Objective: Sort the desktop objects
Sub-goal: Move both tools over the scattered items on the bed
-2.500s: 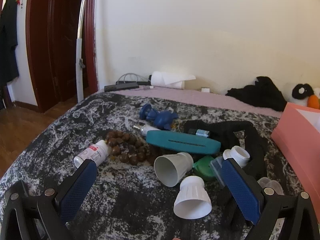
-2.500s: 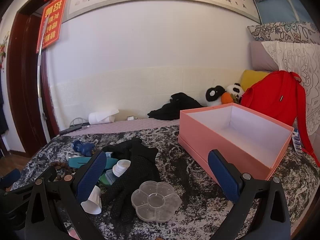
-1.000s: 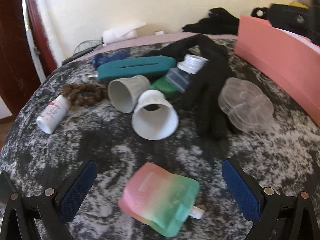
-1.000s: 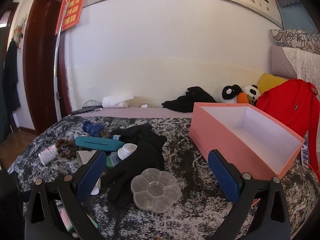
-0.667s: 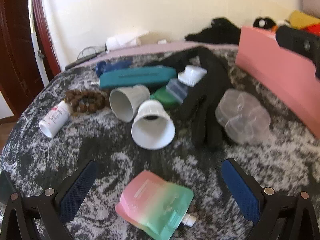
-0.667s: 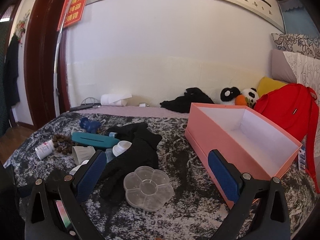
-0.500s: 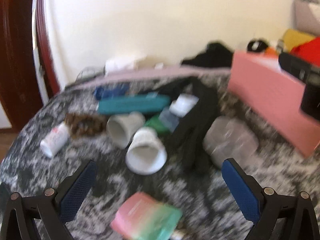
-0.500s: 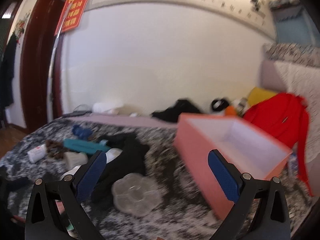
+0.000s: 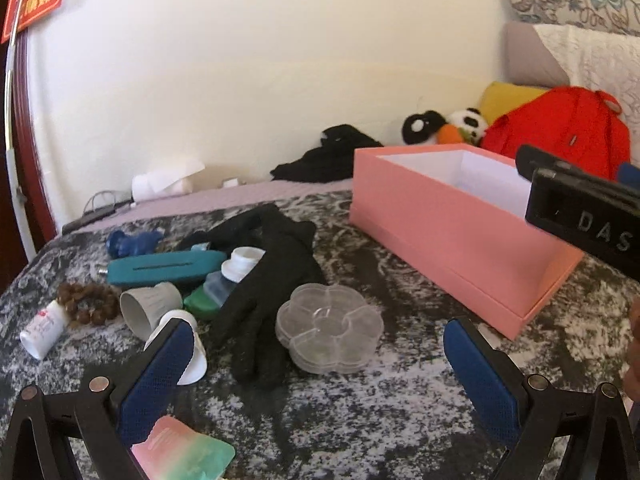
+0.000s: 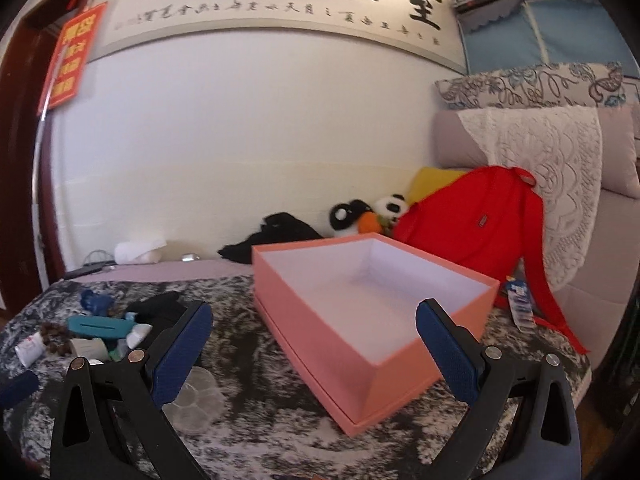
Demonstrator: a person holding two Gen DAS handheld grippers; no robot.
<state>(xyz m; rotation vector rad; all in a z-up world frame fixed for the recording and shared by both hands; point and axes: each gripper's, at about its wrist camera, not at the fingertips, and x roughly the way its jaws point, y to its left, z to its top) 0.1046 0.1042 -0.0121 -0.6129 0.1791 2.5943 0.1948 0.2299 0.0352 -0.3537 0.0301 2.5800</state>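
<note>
i've pulled left gripper (image 9: 320, 364) up and back; pouch (image 9: 182, 454) now at bottom edge, untouched. right gripper (image 10: 314, 344) swung over empty box (image 10: 304, 312). both jaws apart, holding nothing. clutter on bed, nothing sorted yet.

Two white cups (image 9: 149, 307) (image 9: 185, 354) are counted at lower left, with one black glove (image 9: 268, 280), one clear flower-shaped organizer (image 9: 329, 327), one pink box (image 9: 448, 216) and one bead bracelet (image 9: 89, 302).

Cluttered bed (image 9: 400, 420) with pink box (image 9: 440, 232)
</note>
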